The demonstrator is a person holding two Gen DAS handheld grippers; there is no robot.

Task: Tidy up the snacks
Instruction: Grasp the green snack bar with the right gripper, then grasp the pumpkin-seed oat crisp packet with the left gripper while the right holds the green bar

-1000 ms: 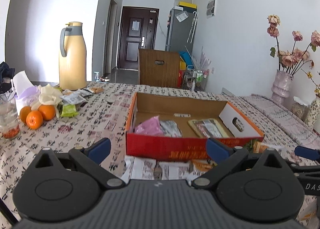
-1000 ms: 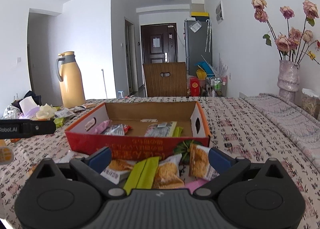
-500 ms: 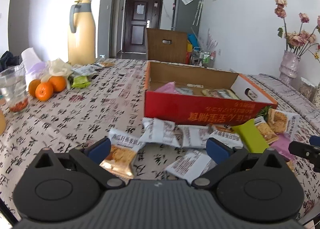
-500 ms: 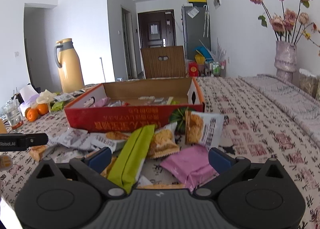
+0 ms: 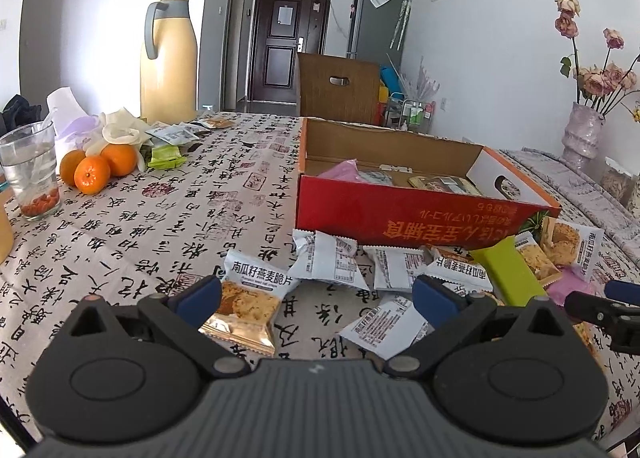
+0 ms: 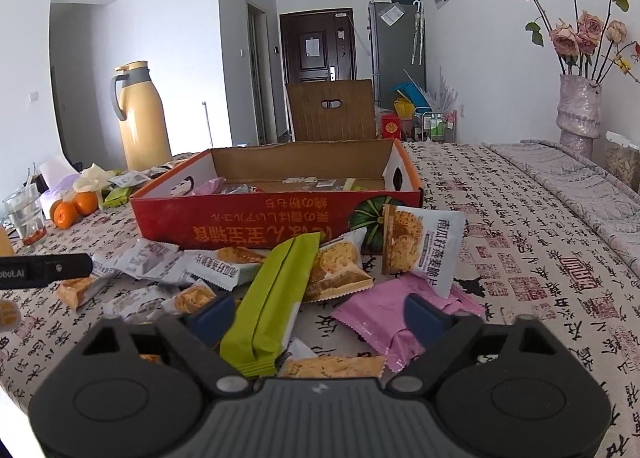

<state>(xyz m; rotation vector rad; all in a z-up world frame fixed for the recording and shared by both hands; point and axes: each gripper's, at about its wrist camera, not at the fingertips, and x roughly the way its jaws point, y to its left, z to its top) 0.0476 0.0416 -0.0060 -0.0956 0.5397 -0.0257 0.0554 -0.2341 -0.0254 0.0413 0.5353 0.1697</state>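
A red cardboard box [image 5: 404,214] [image 6: 256,218] stands open on the patterned tablecloth with a few snack packets inside. Several loose packets lie in front of it: white and orange cracker packets [image 5: 252,290], a green bar [image 6: 276,298] and a pink packet [image 6: 388,318]. My left gripper [image 5: 316,294] is open and empty, low over the left end of the pile. My right gripper [image 6: 316,312] is open and empty, its fingers on either side of the green bar and near the pink packet.
A yellow thermos [image 5: 168,58], oranges [image 5: 96,170], a glass [image 5: 30,170] and more packets [image 5: 164,156] sit at the far left. A vase of flowers [image 6: 580,106] stands at the far right. A wooden chair [image 6: 332,110] is behind the table.
Both grippers have pulled back from the box and dropped lower towards the loose packets on the cloth. Both stay open and empty.
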